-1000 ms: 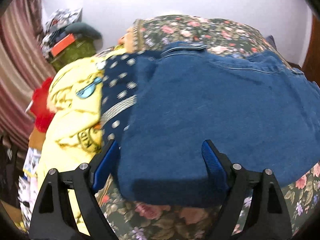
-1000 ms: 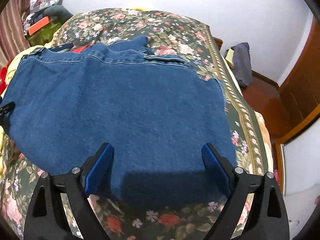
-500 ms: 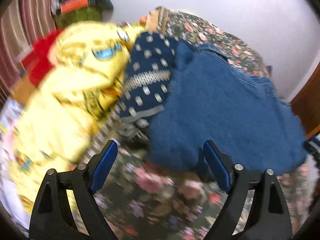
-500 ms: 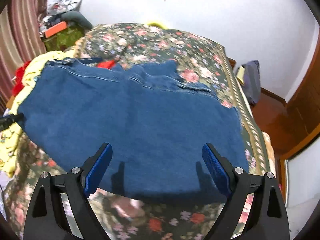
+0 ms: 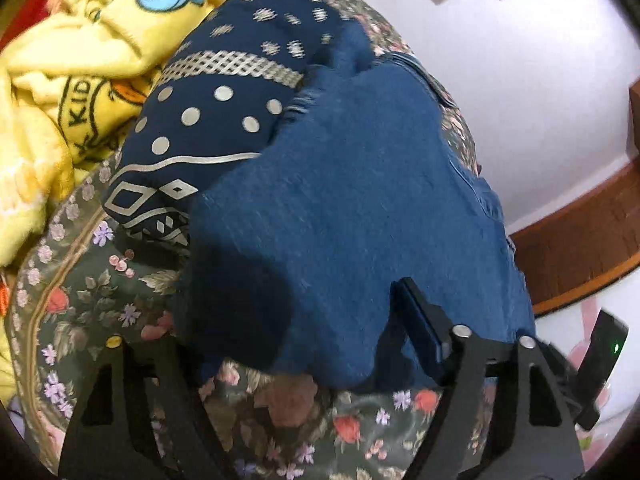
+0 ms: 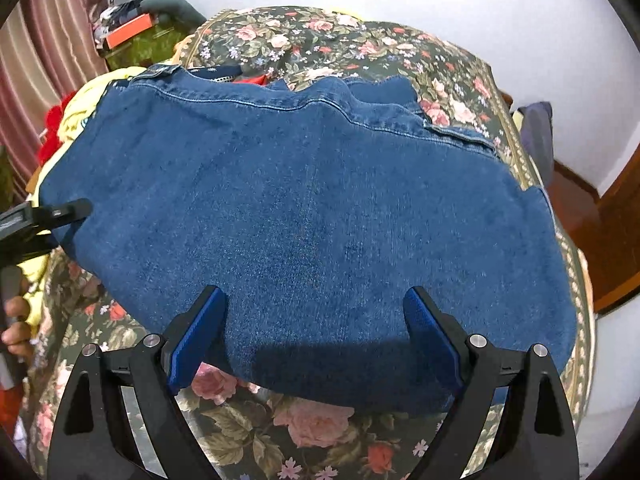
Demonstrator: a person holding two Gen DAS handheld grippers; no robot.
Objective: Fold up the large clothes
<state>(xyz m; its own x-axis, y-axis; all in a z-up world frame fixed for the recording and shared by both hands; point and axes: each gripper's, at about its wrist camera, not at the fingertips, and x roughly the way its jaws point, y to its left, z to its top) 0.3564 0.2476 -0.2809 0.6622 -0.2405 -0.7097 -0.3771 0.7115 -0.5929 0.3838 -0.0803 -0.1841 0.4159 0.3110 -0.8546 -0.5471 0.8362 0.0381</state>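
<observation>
Right wrist view | right gripper (image 6: 314,336) spread wide — folded denim (image 6: 304,216) edge between fingers | left gripper (image 5: 296,332) — spread too, at the denim's corner

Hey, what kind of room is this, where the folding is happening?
Probably a bedroom: folded blue denim jeans lie on a bed's dark floral bedspread, beside a yellow printed fleece blanket.
</observation>
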